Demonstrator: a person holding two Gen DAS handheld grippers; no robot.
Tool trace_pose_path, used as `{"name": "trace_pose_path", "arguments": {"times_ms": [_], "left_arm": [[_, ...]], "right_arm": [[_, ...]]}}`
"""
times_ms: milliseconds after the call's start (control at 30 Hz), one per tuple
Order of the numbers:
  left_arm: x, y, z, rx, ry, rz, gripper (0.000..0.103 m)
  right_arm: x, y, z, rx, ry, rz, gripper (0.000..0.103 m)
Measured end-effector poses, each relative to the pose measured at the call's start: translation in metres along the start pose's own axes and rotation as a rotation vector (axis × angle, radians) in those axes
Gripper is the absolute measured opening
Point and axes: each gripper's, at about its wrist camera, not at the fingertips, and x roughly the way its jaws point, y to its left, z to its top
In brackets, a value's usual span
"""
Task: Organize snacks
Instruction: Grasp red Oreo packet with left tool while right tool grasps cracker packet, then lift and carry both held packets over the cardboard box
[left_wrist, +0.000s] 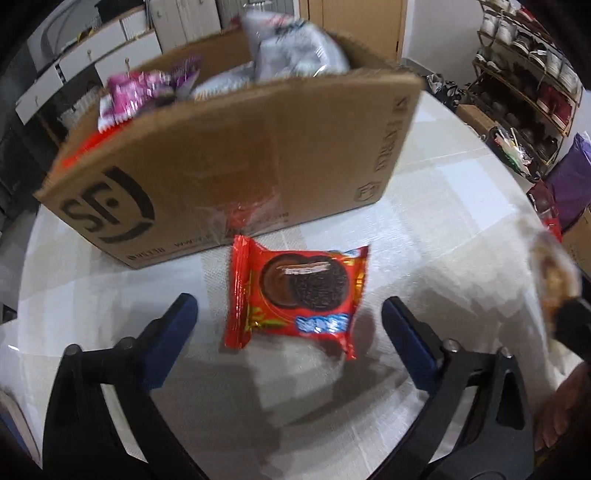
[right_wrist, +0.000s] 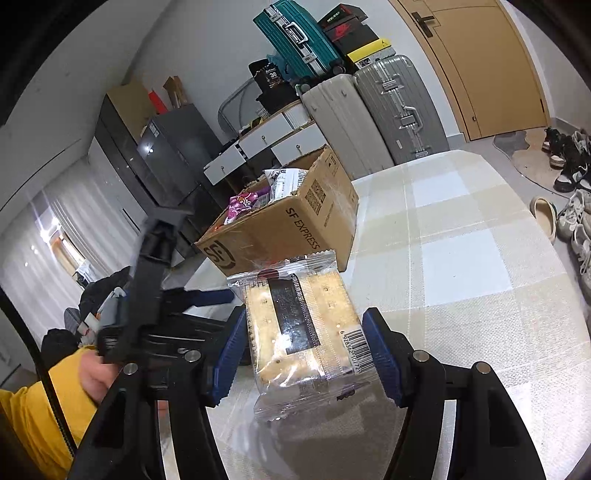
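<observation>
A red chocolate-sandwich-cookie packet (left_wrist: 299, 295) lies flat on the checked tablecloth, just in front of the cardboard SF Express box (left_wrist: 240, 155). My left gripper (left_wrist: 288, 301) hangs over it, open, one blue finger on each side and neither touching it. My right gripper (right_wrist: 304, 317) is shut on a clear packet of crackers (right_wrist: 295, 325), held above the table and pointing toward the box (right_wrist: 288, 229). Inside the box lie pink packets (left_wrist: 140, 92) and a white bag (left_wrist: 295, 48).
The round table's cloth (right_wrist: 461, 258) stretches to the right of the box. A hand in a yellow sleeve (right_wrist: 92, 376) holds the left tool. Suitcases (right_wrist: 388, 110) and drawers stand behind; shoes (right_wrist: 569, 177) lie on the floor past the table's edge.
</observation>
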Motion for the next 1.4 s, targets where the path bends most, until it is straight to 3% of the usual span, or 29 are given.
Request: {"name": "trace_pose_path", "arguments": {"times_ms": [67, 200, 233, 467, 600, 700, 800, 1133, 1267, 1400], "left_arm": [[0.006, 0.003, 0.000, -0.007, 0.001, -0.028, 0.085], [0.002, 0.007, 0.000, -0.009, -0.023, -0.087, 0.050], [0.000, 0.008, -0.001, -0.009, -0.028, -0.095, 0.047], [-0.038, 0.024, -0.022, -0.051, -0.069, -0.157, 0.046], [-0.093, 0.043, -0.048, -0.128, -0.145, -0.246, 0.046], [-0.131, 0.060, -0.068, -0.174, -0.200, -0.234, 0.046], [-0.168, 0.076, -0.087, -0.205, -0.240, -0.277, 0.046], [-0.261, 0.086, -0.163, -0.217, -0.352, -0.158, 0.046], [-0.300, 0.088, -0.192, -0.223, -0.386, -0.224, 0.046], [-0.330, 0.082, -0.211, -0.202, -0.420, -0.226, 0.046]], "right_arm": [[-0.001, 0.001, 0.000, -0.004, 0.001, 0.007, 0.064], [0.003, 0.001, 0.000, -0.005, 0.010, 0.004, 0.064], [0.004, 0.001, 0.000, -0.003, 0.009, 0.004, 0.064], [0.006, -0.005, -0.001, 0.022, 0.007, -0.006, 0.065], [0.002, 0.013, -0.001, -0.017, -0.005, -0.075, 0.065], [-0.010, 0.034, -0.008, 0.009, -0.031, 0.003, 0.065], [-0.021, 0.067, -0.012, -0.029, -0.019, 0.010, 0.065], [-0.075, 0.161, -0.020, -0.132, -0.080, 0.084, 0.065], [-0.089, 0.183, -0.032, -0.152, -0.079, 0.082, 0.065], [-0.098, 0.202, -0.039, -0.186, -0.072, 0.074, 0.065]]}}
